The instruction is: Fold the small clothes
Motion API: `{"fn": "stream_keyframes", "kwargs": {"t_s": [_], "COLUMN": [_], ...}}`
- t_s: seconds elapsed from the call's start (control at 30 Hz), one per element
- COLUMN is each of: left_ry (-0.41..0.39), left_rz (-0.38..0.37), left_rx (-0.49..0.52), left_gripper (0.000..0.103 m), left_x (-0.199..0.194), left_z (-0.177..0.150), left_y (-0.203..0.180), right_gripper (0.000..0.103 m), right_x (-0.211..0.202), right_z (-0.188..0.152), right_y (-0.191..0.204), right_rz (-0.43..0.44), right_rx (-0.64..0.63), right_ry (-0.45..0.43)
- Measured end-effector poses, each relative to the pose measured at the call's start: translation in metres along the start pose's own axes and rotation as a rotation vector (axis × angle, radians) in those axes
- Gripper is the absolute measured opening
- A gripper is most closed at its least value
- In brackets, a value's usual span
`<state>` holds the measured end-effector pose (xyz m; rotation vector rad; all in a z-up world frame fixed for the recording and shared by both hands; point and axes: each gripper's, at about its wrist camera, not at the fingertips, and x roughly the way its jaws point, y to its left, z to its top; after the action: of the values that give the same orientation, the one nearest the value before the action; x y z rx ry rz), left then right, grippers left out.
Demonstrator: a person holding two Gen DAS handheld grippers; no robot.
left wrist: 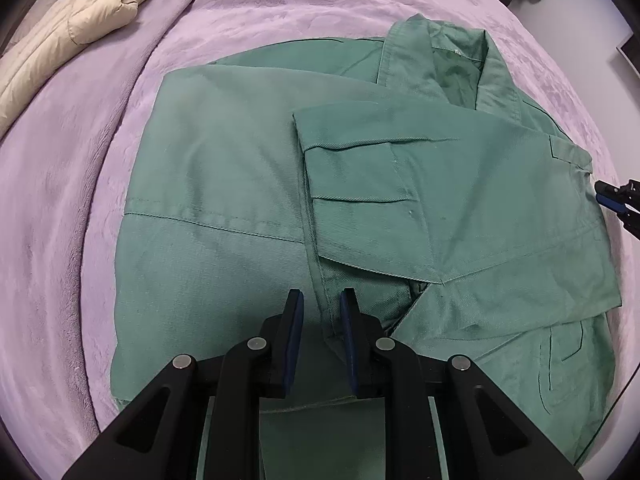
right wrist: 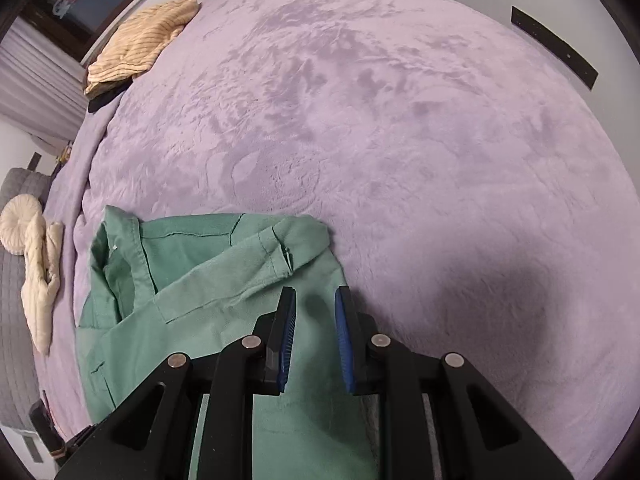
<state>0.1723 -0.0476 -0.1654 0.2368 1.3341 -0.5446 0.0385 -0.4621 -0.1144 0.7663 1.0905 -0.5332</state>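
- Centrally, a green jacket [left wrist: 248,184] is lying flat on a lilac plush blanket [left wrist: 60,208], its collar [left wrist: 440,60] pointing away from the left wrist camera and one sleeve [left wrist: 420,168] folded across its body
- Its sleeve cuff [right wrist: 280,256] is showing in the right wrist view, sitting near the garment's far right edge
- The left gripper [left wrist: 320,304] is pointing steeply down over the near part of the jacket, its jaws standing a little apart with a raised fold of the green cloth between the pads; whether the pads are pinching that fold cannot be told
- The right gripper [right wrist: 314,300] is hovering over the jacket's right edge, its blue pads [right wrist: 344,340] slightly parted with only flat cloth below them, gripping nothing
- Its tip [left wrist: 612,194] is peeking in at the right rim of the left view, just beside the jacket
- A cream quilted coat [left wrist: 80,28] is lying well apart at the blanket's far left
- A yellow striped garment [right wrist: 140,44] is resting at the far edge of the bed
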Motion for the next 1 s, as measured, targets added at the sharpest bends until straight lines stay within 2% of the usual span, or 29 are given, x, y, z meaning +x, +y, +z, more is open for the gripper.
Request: {"fn": "stream_keyframes", "kwargs": {"t_s": [0.03, 0.1, 0.13, 0.17, 0.27, 0.43, 0.57, 1.0], "left_ry": [0.004, 0.009, 0.01, 0.013, 0.028, 0.049, 0.066, 0.105], "left_rz": [0.007, 0.028, 0.037, 0.039, 0.038, 0.053, 0.051, 0.08], "left_rx": [0.0, 0.004, 0.005, 0.002, -0.017, -0.02, -0.018, -0.007], "left_gripper": [0.021, 0.021, 0.021, 0.021, 0.021, 0.021, 0.021, 0.021], "left_x": [-0.002, -0.009, -0.012, -0.016, -0.026, -0.045, -0.061, -0.104], "left_z": [-0.001, -0.002, -0.004, -0.006, -0.015, -0.036, -0.055, -0.104], "left_y": [0.001, 0.002, 0.004, 0.006, 0.015, 0.021, 0.021, 0.017], "right_gripper": [0.023, 0.032, 0.045, 0.052, 0.052, 0.052, 0.06, 0.071], "right_x": [-0.006, -0.016, -0.021, -0.026, -0.035, -0.041, -0.053, -0.092], "right_z": [-0.005, -0.02, -0.029, -0.041, -0.075, -0.126, -0.153, -0.193], "right_y": [0.0, 0.001, 0.004, 0.008, 0.019, 0.025, 0.029, 0.054], "right_rz": [0.011, 0.044, 0.06, 0.073, 0.104, 0.145, 0.144, 0.126], "right_rx": [-0.005, -0.015, -0.023, -0.038, -0.056, 0.007, 0.036, 0.01], "right_ry": [0.007, 0.03, 0.041, 0.054, 0.094, 0.178, 0.204, 0.217]}}
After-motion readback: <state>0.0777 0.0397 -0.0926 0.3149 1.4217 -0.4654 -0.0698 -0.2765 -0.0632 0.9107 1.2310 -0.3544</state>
